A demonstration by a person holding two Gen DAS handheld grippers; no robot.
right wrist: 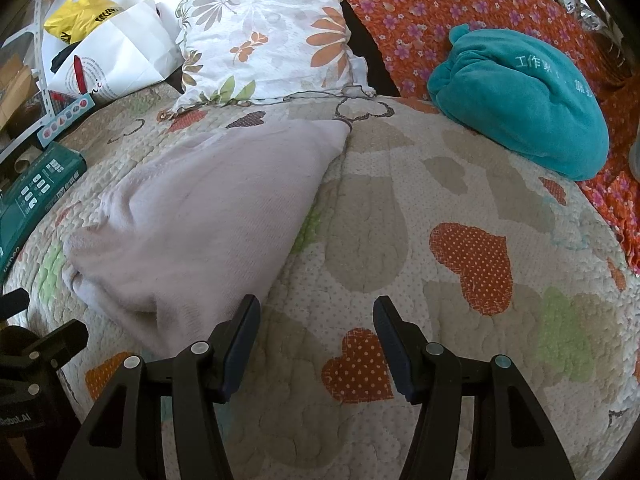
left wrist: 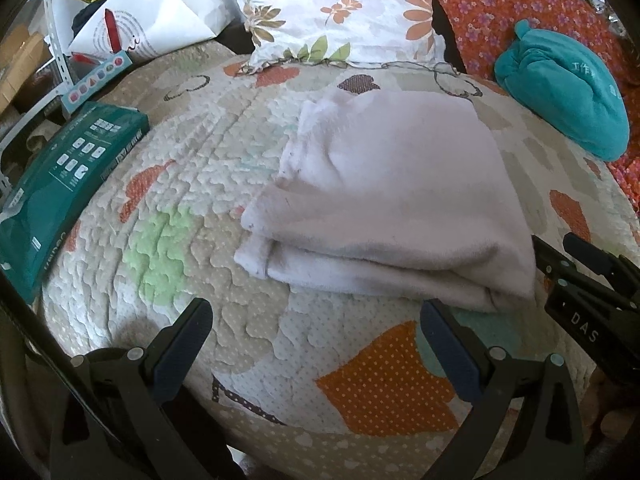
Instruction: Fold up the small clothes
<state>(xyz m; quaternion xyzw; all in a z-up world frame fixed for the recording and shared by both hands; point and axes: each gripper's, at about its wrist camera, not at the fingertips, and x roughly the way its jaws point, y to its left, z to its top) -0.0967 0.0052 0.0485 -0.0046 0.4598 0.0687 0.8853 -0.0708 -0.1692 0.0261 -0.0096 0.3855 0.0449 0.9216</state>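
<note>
A pale pink garment (left wrist: 384, 196) lies folded in layers on the heart-patterned quilt (left wrist: 192, 184). In the right wrist view the same pink garment (right wrist: 208, 216) fills the left half. My left gripper (left wrist: 316, 320) hovers open over bare quilt just in front of the garment's near edge, nothing between its fingers. My right gripper (right wrist: 316, 316) stands open above the quilt (right wrist: 440, 184), its left finger right beside the garment's near corner; whether it touches the cloth I cannot tell. The right gripper's black fingers (left wrist: 576, 264) show at the right edge of the left wrist view, close to the garment's right side.
A teal plush bundle (right wrist: 524, 100) lies on an orange floral cover (right wrist: 440, 12) at the back right. A flowered pillow (left wrist: 340, 12) leans at the back. A green box (left wrist: 68, 176) rests at the left edge, with a white bag (left wrist: 156, 20) and a yellow bag (right wrist: 80, 20) behind.
</note>
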